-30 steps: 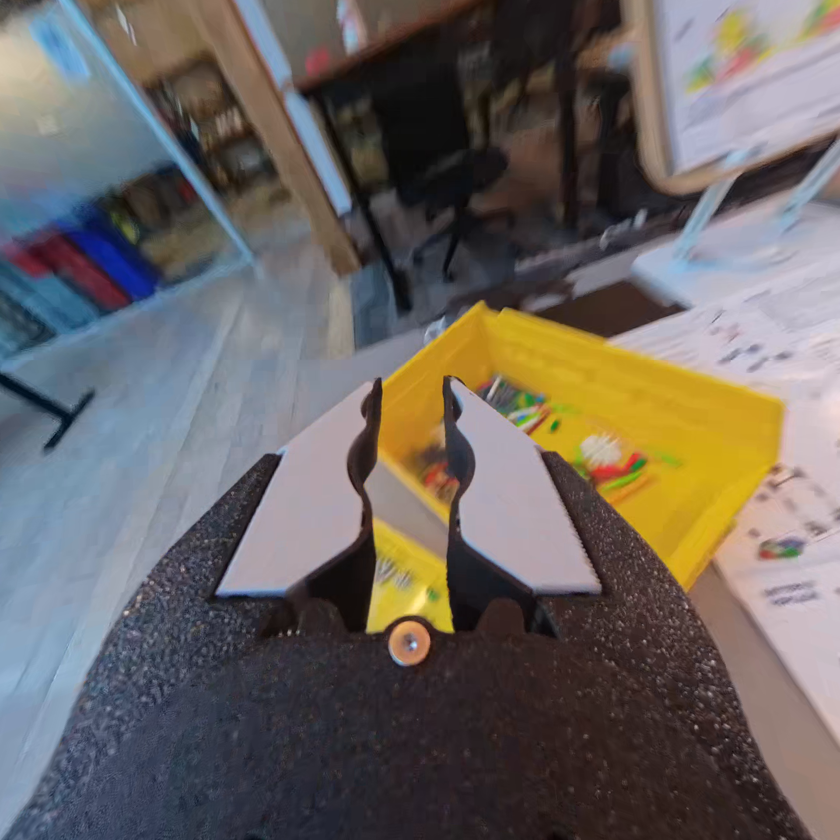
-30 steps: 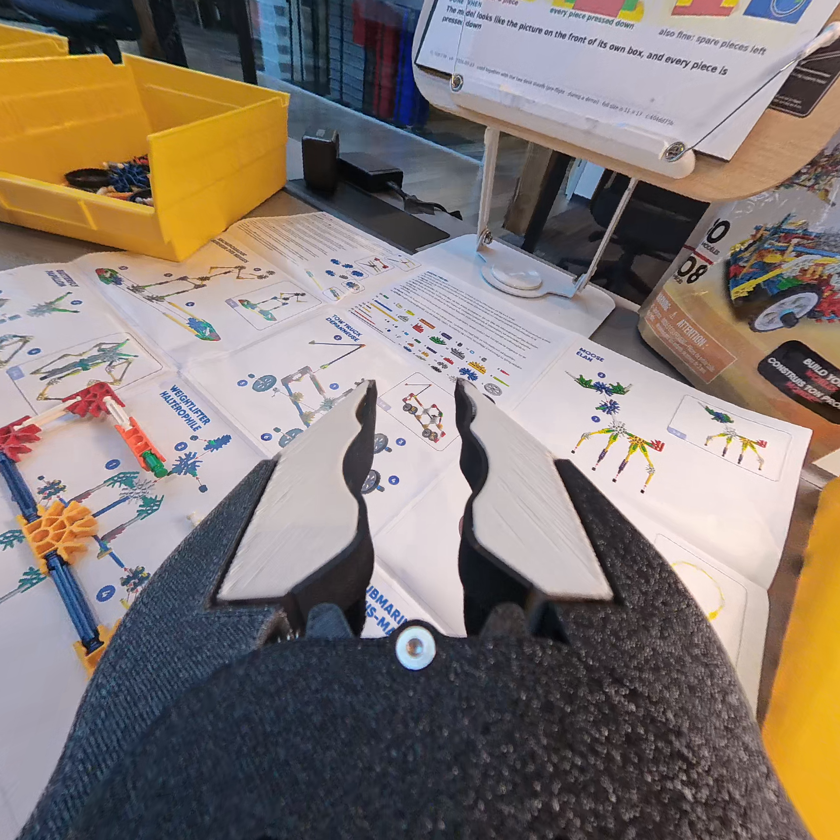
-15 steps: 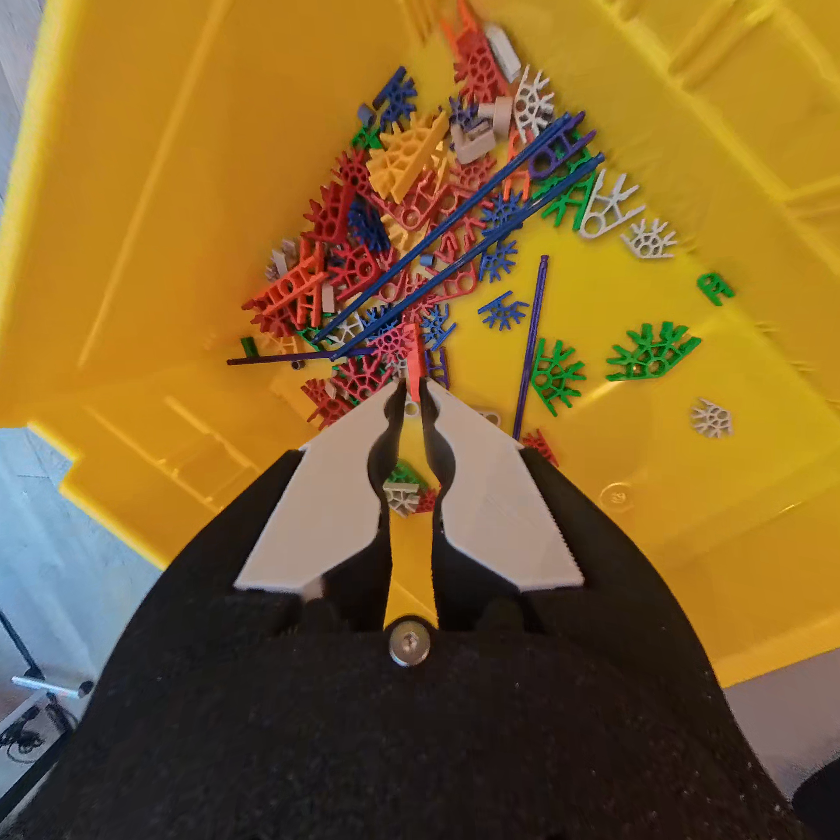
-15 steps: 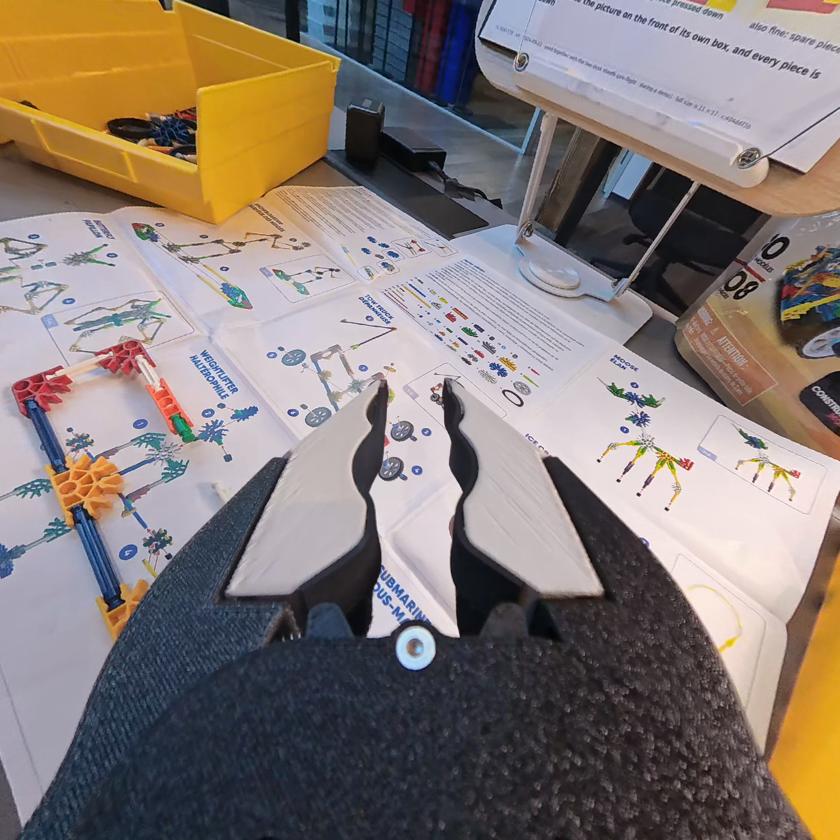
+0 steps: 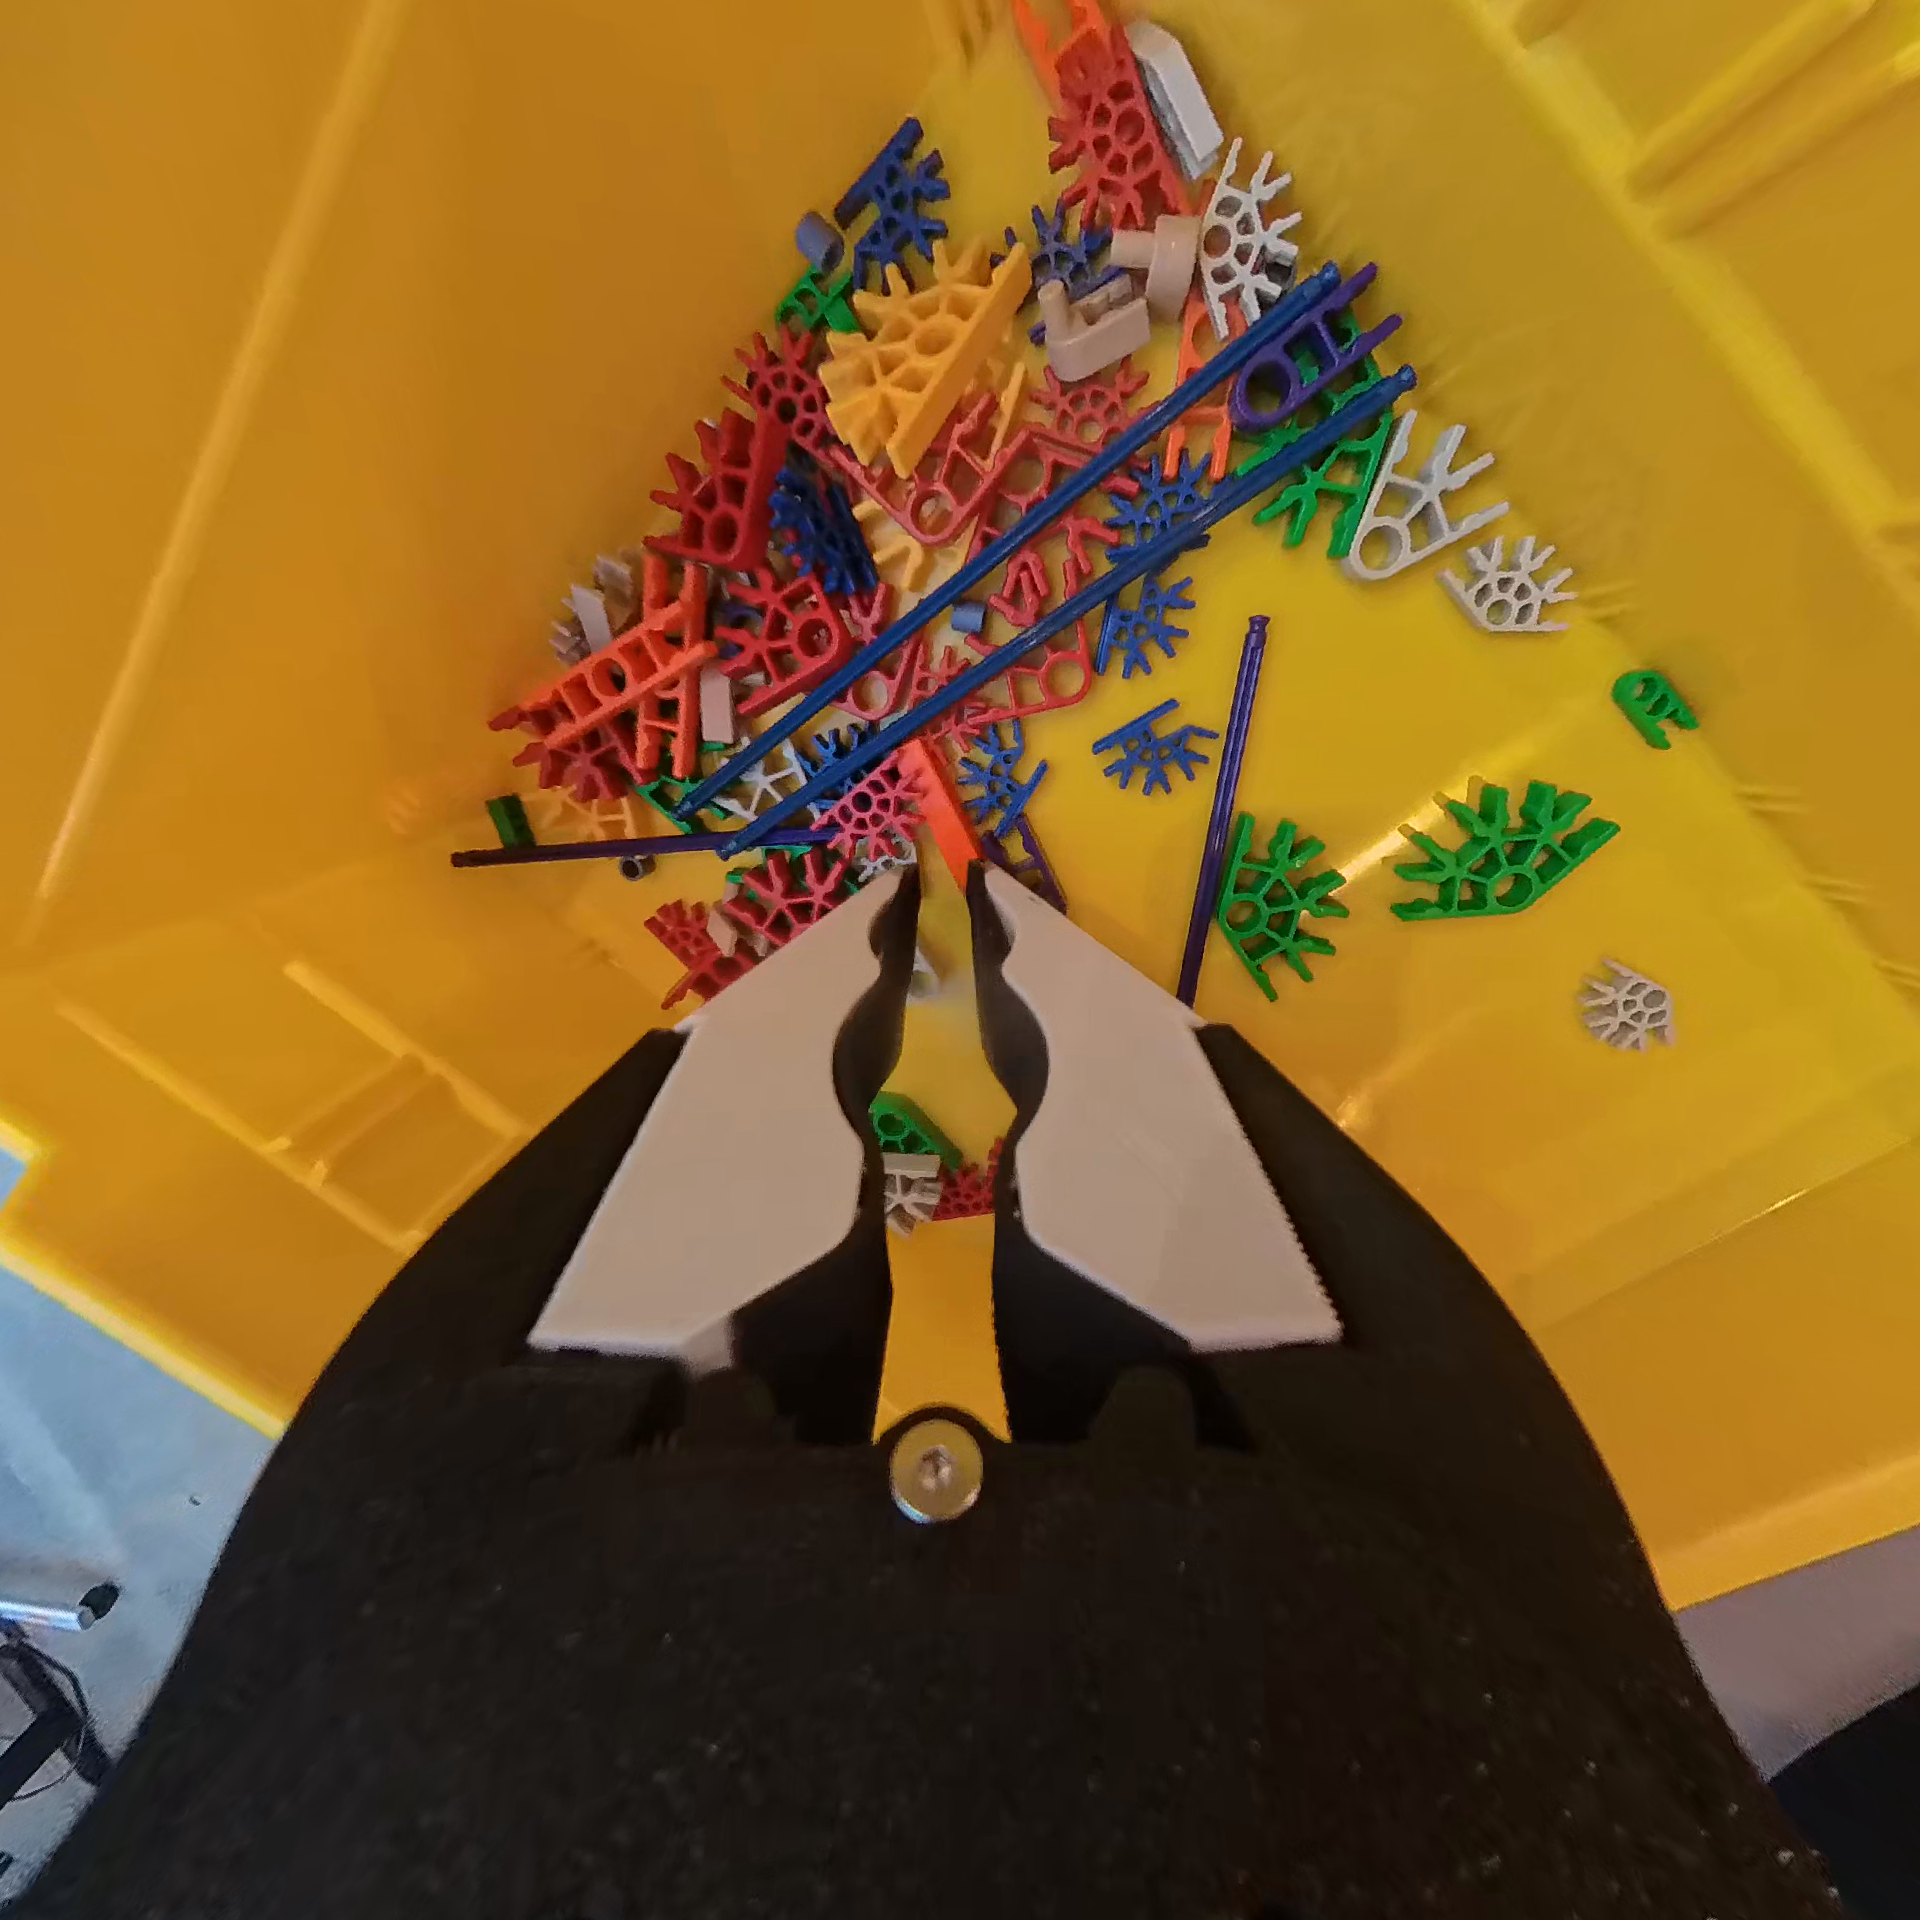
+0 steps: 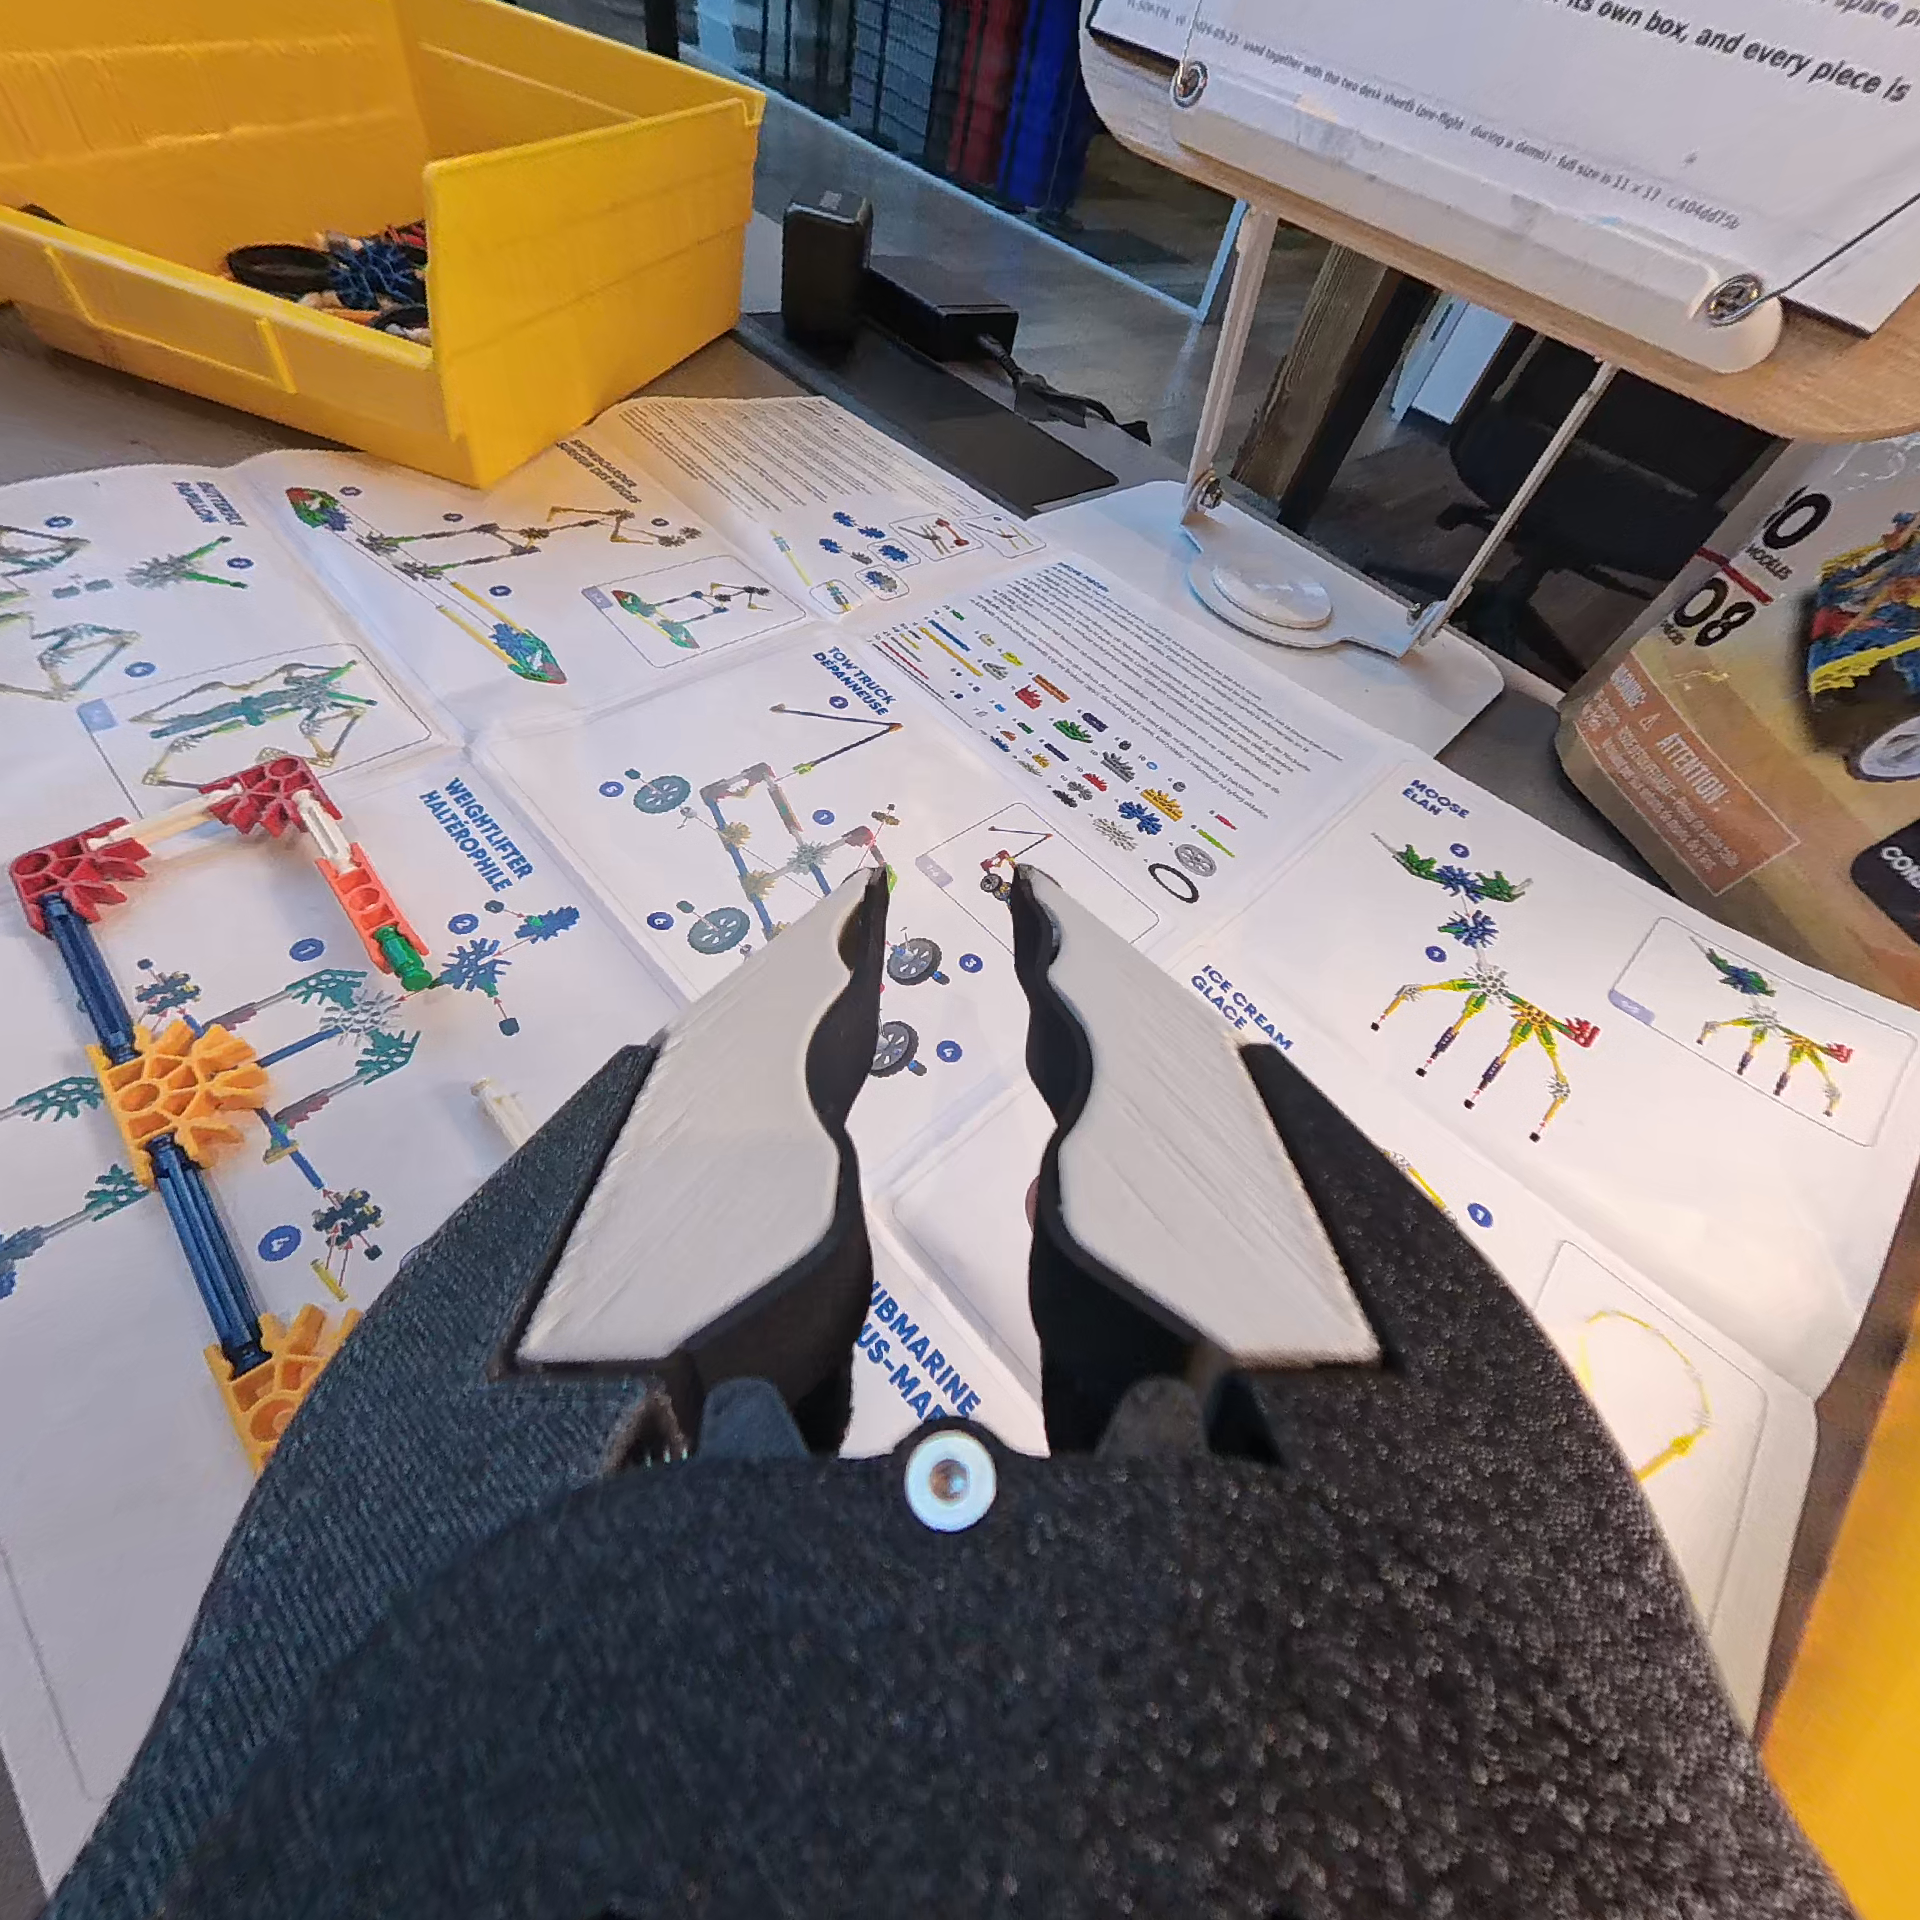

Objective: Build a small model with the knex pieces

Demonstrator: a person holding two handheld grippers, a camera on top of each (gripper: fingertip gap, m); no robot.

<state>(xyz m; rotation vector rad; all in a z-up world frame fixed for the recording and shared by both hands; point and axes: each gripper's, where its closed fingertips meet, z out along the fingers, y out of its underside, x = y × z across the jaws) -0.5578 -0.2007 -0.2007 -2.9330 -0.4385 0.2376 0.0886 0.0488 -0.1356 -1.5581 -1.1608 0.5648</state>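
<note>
In the left wrist view my left gripper (image 5: 942, 883) points down into a yellow bin (image 5: 312, 520), over a heap of red, blue, orange, green and grey construction pieces (image 5: 935, 499). Its jaws stand a narrow way apart. An orange piece (image 5: 935, 805) reaches the right fingertip (image 5: 982, 894); the left pad stays clear of it. In the right wrist view my right gripper (image 6: 951, 883) is open and empty above a white instruction sheet (image 6: 1143, 1039). A partly built model (image 6: 177, 1081) of blue rods with red, orange and yellow connectors lies on the sheet to its left.
Long blue rods (image 5: 1039, 582) and a purple rod (image 5: 1226, 800) cross the bin floor, with loose green connectors (image 5: 1496, 852) to the right. A second yellow bin (image 6: 582, 312), a white document stand (image 6: 1257, 603) and a toy box (image 6: 1766, 727) stand around the sheet. Across from one pair of fingers to the other is roughly 70 centimeters. The partly built model (image 6: 177, 1081) is about 15 centimeters from my right fingertips.
The left gripper swung from outside the bin to down over the pieces. Its jaws nearly closed at the orange piece, then widened a little. The right gripper narrowed slightly and drifted left.
</note>
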